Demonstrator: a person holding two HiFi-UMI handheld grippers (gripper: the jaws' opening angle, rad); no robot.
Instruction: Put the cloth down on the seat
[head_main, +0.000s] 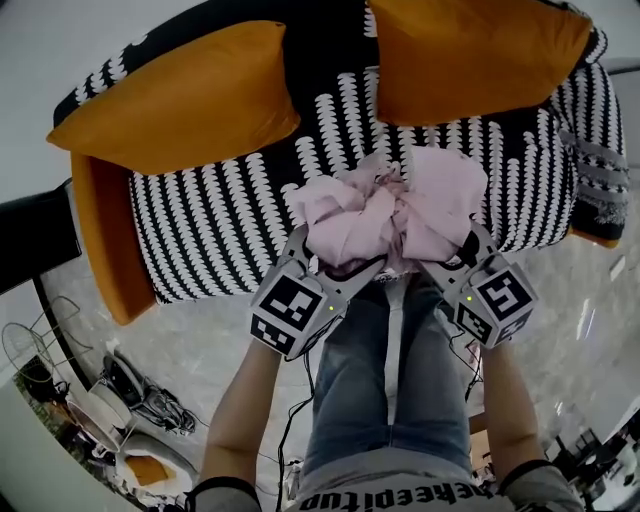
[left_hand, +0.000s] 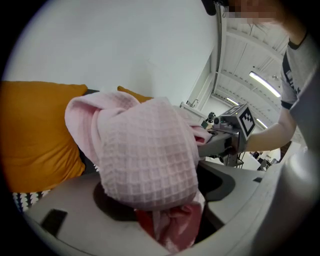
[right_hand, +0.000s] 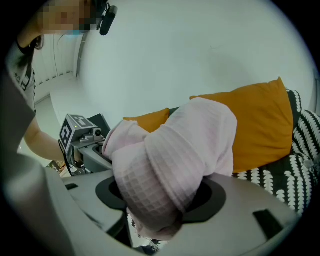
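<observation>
Cloth: bunched over seat's 6 o'clock edge, apparently held clear of it.
Left claw: closed on cloth.
Right claw: closed on cloth.

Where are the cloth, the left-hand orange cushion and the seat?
cloth (head_main: 415, 205): head view, bunched middle.
left-hand orange cushion (head_main: 180, 100): head view, centre of its face.
seat (head_main: 220, 225): head view, bare patterned part.

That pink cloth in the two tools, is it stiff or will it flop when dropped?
Probably floppy: the pink cloth bunches and droops over the left tool and right tool. Likely light, as two pinches hold it. Its waffle weave should not slide on the seat.
</observation>
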